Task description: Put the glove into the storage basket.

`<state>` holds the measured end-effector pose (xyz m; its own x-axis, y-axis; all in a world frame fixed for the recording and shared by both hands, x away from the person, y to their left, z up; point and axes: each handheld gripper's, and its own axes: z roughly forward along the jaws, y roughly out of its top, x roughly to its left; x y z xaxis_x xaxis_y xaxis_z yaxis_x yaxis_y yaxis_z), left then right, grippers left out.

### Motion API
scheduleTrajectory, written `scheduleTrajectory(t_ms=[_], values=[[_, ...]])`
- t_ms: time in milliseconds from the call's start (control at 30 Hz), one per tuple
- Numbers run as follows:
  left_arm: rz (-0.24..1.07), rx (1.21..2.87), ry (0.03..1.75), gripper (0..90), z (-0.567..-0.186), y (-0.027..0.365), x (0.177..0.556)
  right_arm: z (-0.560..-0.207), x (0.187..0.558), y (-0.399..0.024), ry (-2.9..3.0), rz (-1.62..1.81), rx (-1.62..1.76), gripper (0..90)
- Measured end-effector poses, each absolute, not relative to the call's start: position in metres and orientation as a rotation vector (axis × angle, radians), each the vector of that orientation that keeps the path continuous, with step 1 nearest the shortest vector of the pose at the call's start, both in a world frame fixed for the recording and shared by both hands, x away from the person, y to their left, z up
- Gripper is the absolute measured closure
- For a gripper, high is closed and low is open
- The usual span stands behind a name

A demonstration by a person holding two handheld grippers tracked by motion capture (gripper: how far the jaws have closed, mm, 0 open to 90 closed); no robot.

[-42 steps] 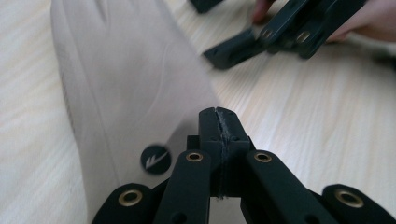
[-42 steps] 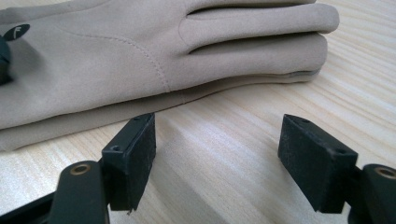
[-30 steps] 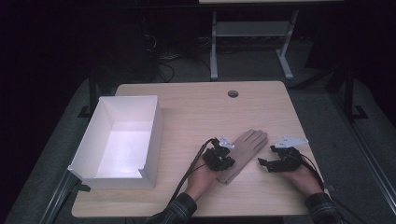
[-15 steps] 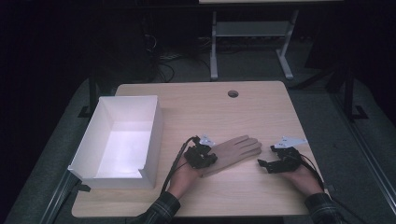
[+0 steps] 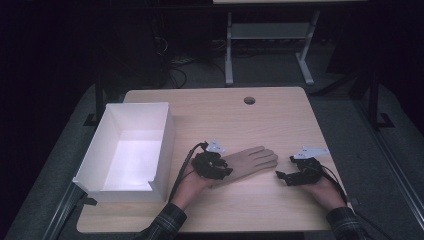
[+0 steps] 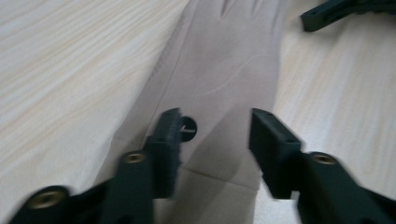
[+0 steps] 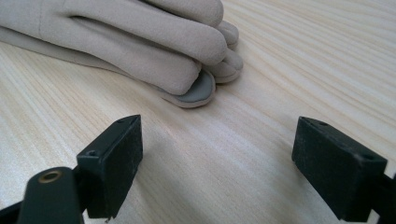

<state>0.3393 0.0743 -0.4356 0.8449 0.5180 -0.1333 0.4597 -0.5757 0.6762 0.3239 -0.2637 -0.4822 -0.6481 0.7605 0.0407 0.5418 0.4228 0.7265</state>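
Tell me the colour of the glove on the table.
Beige glove, clearest in the right gripper view.

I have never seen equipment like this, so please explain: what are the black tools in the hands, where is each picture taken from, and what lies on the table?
A person sits at a wooden table and holds a hand tool with two black jaws in each hand: the left gripper and the right gripper. No robot arm is involved.

The high view comes from a fixed camera above, looking down on the table. The other two pictures come from small cameras that ride on each gripper and look along its jaws.

On the table lie a beige glove and, at the left, an open white box.

Nothing is held. The left gripper's jaws have just opened and stand over the glove's cuff without pressing it. The right gripper is open, near the glove's fingertips.
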Motion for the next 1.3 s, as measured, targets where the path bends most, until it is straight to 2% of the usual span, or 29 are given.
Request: scheduleTrajectory(t_ms=[67,433,733,1300], values=[[0.089,2.293,0.669,40.8,-0.434,0.073,0.342,-0.482,0.324,-0.264,2.387,1.056,1.127,15.9],[0.103,2.359,0.475,19.6,-0.43,0.05,0.356,-0.482,0.324,-0.264,2.39,1.054,1.125,15.8],[0.09,2.382,0.418,15.1,-0.44,0.034,0.37,-0.482,0.324,-0.264,2.389,1.054,1.127,15.8],[0.126,2.42,0.418,14.2,-0.462,0.026,0.37,-0.482,0.324,-0.264,2.39,1.054,1.126,15.8]])
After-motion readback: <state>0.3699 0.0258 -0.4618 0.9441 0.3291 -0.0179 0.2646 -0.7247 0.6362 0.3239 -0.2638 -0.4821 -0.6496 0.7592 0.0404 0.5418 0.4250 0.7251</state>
